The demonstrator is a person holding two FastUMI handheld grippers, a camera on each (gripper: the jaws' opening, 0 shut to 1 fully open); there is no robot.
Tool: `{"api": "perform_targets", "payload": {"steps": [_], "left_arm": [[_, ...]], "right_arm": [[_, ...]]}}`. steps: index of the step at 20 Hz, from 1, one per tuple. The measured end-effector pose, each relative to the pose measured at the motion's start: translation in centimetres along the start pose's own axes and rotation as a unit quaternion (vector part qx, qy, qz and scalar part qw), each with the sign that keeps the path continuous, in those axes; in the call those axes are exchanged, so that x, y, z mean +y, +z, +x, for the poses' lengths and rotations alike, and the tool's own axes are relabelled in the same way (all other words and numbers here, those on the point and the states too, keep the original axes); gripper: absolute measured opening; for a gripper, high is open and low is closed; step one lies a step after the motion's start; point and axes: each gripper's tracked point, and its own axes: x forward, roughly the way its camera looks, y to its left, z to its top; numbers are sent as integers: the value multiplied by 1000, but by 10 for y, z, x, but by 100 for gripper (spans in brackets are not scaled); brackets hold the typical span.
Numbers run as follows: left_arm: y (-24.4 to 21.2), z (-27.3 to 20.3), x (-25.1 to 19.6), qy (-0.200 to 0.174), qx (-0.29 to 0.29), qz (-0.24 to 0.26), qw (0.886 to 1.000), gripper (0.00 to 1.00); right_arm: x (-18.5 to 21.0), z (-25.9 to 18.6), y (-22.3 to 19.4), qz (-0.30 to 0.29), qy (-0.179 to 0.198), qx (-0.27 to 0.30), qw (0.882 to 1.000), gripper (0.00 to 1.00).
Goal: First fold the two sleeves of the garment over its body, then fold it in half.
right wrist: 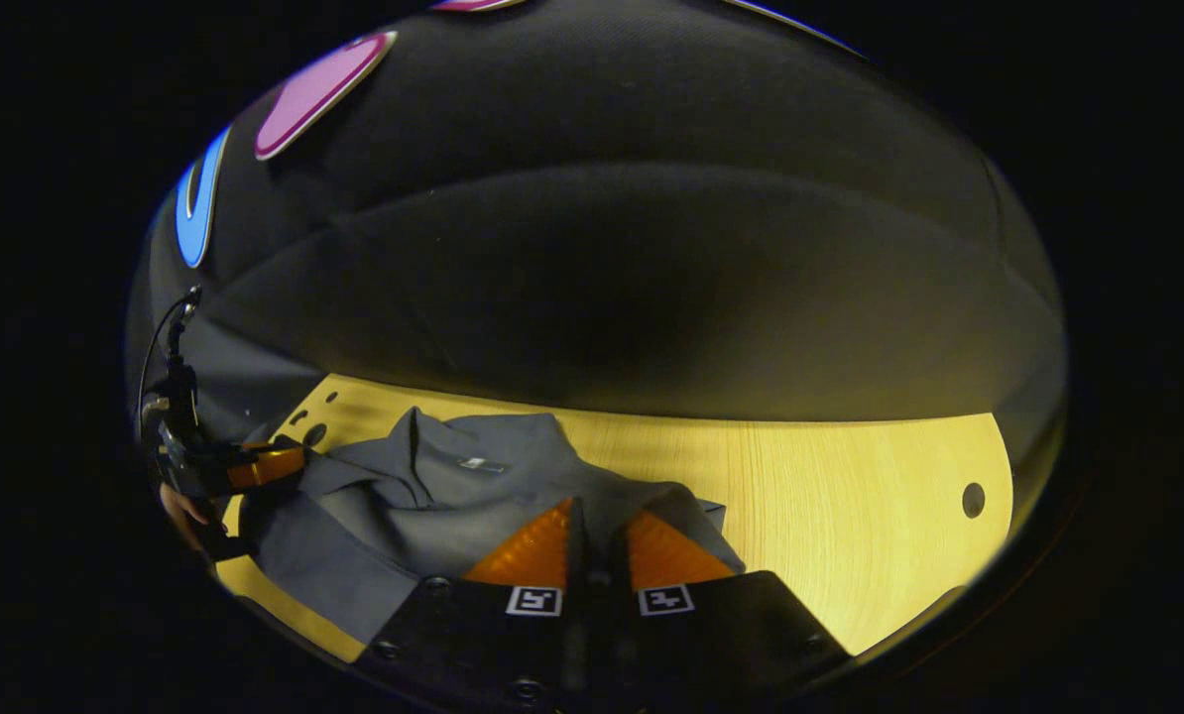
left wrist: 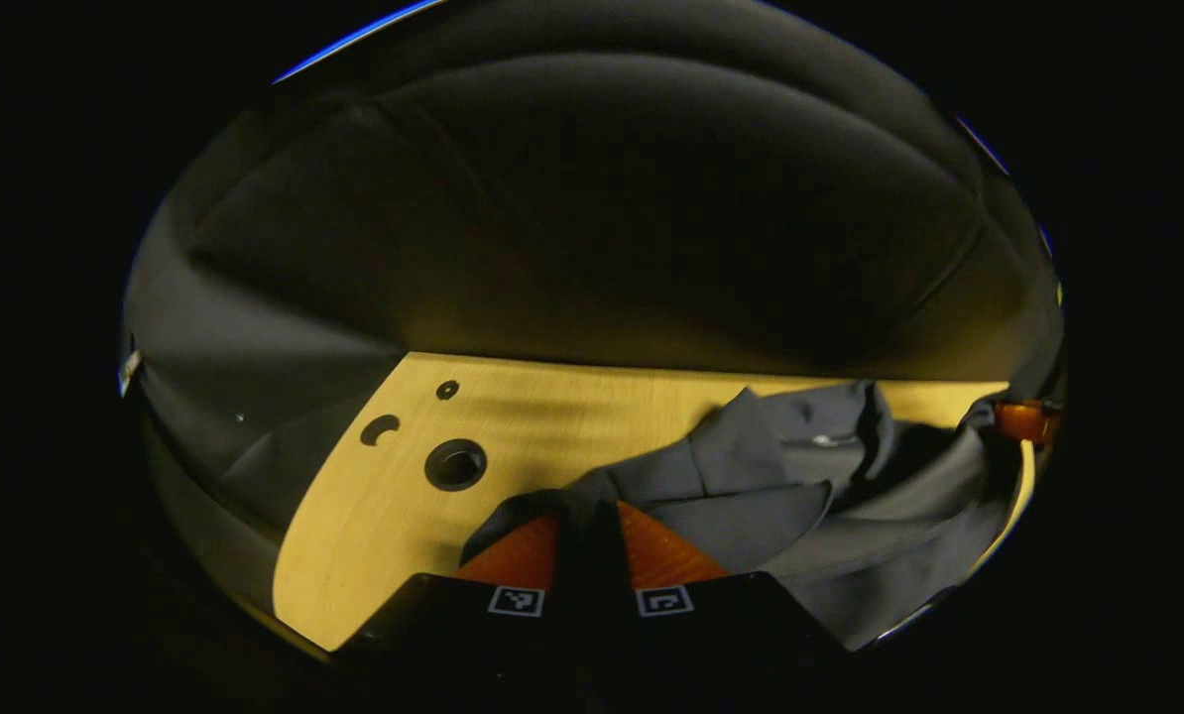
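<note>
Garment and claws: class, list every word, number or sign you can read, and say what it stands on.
No readable words or numbers.
Garment: small pale chest mark, too blurred to read.
Left claw and right claw: square coded markers, patterns, not text.

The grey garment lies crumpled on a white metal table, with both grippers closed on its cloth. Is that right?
Not quite: the table is light yellow wood, as the right gripper view shows. The rest holds: the grey garment lies crumpled on it, and the left gripper and right gripper each pinch its cloth.
</note>
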Motion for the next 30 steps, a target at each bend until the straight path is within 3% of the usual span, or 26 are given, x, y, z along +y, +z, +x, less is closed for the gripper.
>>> {"api": "perform_targets", "payload": {"steps": [1, 2, 5, 8, 10, 15, 21, 26, 30], "left_arm": [[3, -5, -2, -2, -8, -16, 1000, 28], [10, -12, -6, -9, -18, -39, 999, 45], [21, -43, -4, -29, -41, -83, 995, 94], [18, -80, 16, -12, -46, -77, 996, 94], [20, -113, 23, -10, -65, -80, 995, 100], [32, -217, 35, -20, -131, -91, 987, 96], [53, -369, 48, 0, -258, -16, 966, 96], [40, -462, 26, -35, -331, 19, 943, 96], [3, -526, -7, -92, -345, -11, 934, 95]], "right_arm": [[3, -5, -1, -9, 3, 0, 1000, 16], [5, -7, -3, -14, 7, -1, 1000, 19], [19, -29, -4, -3, 22, -1, 1000, 57], [24, -62, 10, -1, 17, -31, 999, 99], [27, -90, 27, -16, 9, -60, 998, 99], [37, -186, 56, -24, -9, -119, 993, 99], [60, -302, 62, -25, -27, -162, 986, 99], [79, -391, 52, -33, -56, -212, 975, 99], [116, -451, 24, -17, -42, -250, 967, 98]]}}
